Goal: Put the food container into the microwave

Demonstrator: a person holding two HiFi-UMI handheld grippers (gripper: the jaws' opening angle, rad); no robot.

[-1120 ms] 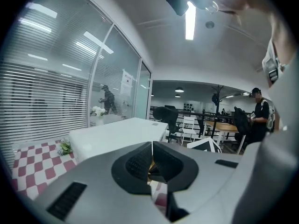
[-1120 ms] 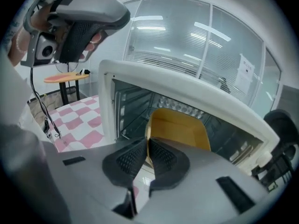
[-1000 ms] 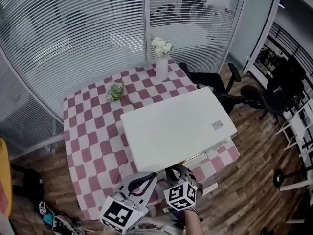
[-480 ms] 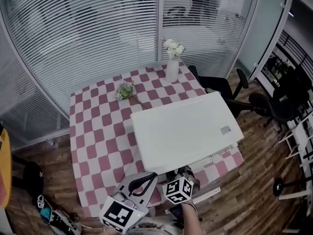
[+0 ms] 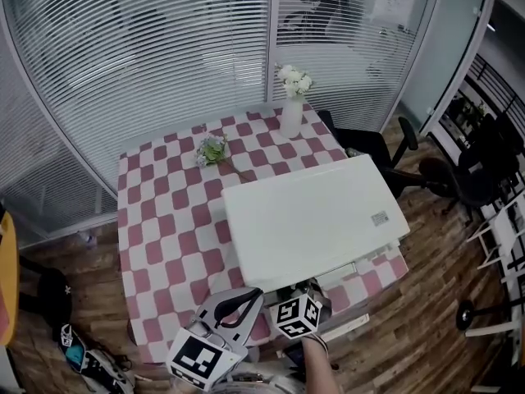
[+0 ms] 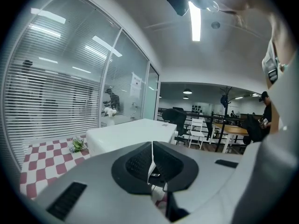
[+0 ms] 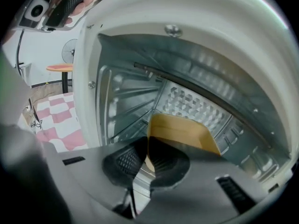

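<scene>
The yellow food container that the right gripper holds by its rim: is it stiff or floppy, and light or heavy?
Probably light: the right gripper holds the food container by one thin wall alone. Likely fairly stiff, since its open shape looks undeformed inside the microwave. The nearly closed jaws suggest a thin, crushable wall.

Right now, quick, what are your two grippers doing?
Left gripper: closed, holding nothing.
Right gripper: closed on the rim of the yellow-brown food container, inside the white microwave.
</scene>
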